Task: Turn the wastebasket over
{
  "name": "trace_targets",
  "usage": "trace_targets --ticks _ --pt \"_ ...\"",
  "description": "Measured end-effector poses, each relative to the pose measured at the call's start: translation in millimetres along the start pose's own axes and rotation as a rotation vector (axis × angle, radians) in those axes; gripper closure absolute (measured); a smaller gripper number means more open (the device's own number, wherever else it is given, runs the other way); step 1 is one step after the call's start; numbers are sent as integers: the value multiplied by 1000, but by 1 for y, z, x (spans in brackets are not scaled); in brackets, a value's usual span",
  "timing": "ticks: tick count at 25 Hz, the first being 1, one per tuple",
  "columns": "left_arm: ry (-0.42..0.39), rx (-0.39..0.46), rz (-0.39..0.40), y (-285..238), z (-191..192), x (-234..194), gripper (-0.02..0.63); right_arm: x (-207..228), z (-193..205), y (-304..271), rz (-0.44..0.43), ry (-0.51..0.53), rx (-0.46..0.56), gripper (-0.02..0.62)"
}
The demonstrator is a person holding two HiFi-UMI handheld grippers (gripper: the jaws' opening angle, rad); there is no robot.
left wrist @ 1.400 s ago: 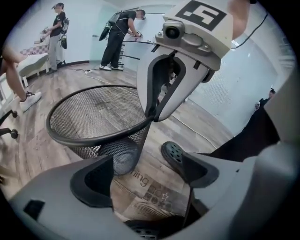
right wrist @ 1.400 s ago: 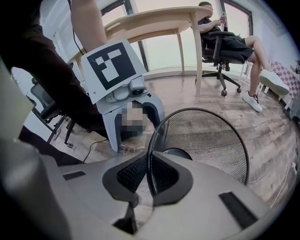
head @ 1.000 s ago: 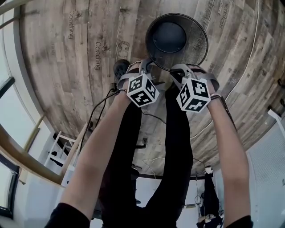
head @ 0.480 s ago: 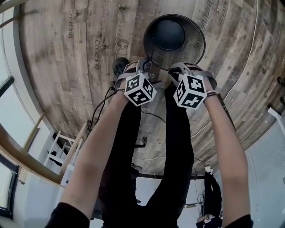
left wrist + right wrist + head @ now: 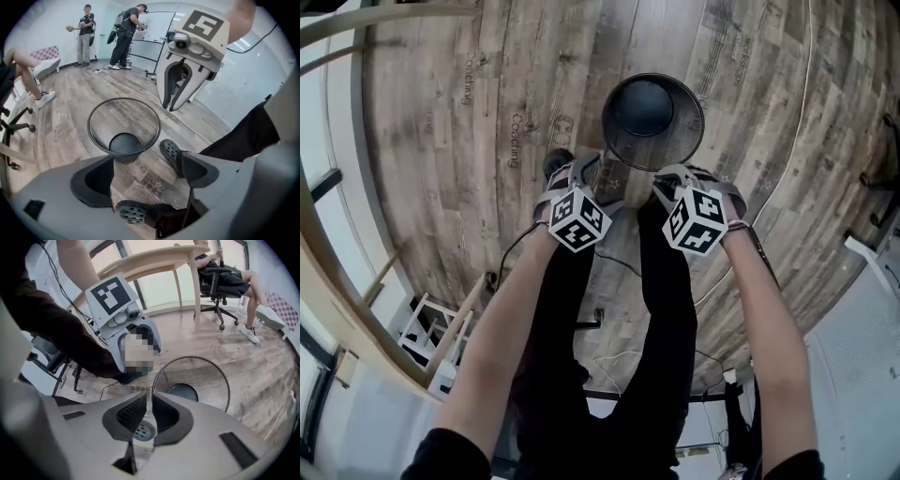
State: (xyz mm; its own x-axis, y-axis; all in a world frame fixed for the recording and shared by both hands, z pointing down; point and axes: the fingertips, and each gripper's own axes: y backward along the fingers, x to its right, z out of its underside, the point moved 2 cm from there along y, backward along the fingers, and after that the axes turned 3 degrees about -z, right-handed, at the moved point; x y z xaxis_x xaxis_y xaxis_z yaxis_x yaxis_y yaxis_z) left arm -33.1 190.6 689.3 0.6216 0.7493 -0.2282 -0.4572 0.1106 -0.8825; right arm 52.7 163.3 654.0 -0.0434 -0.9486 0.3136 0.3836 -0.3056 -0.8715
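Observation:
The wastebasket [image 5: 652, 111], a black wire-mesh bin with a solid dark bottom, stands upright on the wooden floor with its mouth up. It also shows in the left gripper view [image 5: 124, 126] and the right gripper view [image 5: 194, 380]. My left gripper [image 5: 586, 169] hangs just short of its near rim, jaws wide open [image 5: 145, 176], with only floor and shoes between them. My right gripper [image 5: 668, 178] hovers beside it at the near rim. Its pads [image 5: 151, 404] are almost together, with nothing visible between them. In the left gripper view the right gripper [image 5: 169, 108] hangs clear above the rim.
My black perforated shoes [image 5: 169, 152] stand right below the grippers, close to the bin. A thin cable [image 5: 787, 169] runs over the floor at the right. Two people stand far off [image 5: 126, 37]. Another sits on an office chair [image 5: 225, 273] by a wooden desk [image 5: 154, 261].
Both grippers have risen away from the bin's near rim, staying side by side. The bin looks smaller and lower in the head view and has stayed upright.

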Motion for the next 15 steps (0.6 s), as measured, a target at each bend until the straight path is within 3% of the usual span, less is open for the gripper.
trace_targets --ticks 5,9,12,15 --pt "49 71 -25 56 -43 3 124 0 -12 69 66 -89 35 537" --pt "104 175 -31 106 -90 4 131 -1 -25 130 141 -112 70 541" --pt "87 258 -68 147 -131 3 240 0 -33 180 220 -179 125 543" --pt "88 334 -106 196 -168 1 254 -1 -46 234 302 -275 203 548"
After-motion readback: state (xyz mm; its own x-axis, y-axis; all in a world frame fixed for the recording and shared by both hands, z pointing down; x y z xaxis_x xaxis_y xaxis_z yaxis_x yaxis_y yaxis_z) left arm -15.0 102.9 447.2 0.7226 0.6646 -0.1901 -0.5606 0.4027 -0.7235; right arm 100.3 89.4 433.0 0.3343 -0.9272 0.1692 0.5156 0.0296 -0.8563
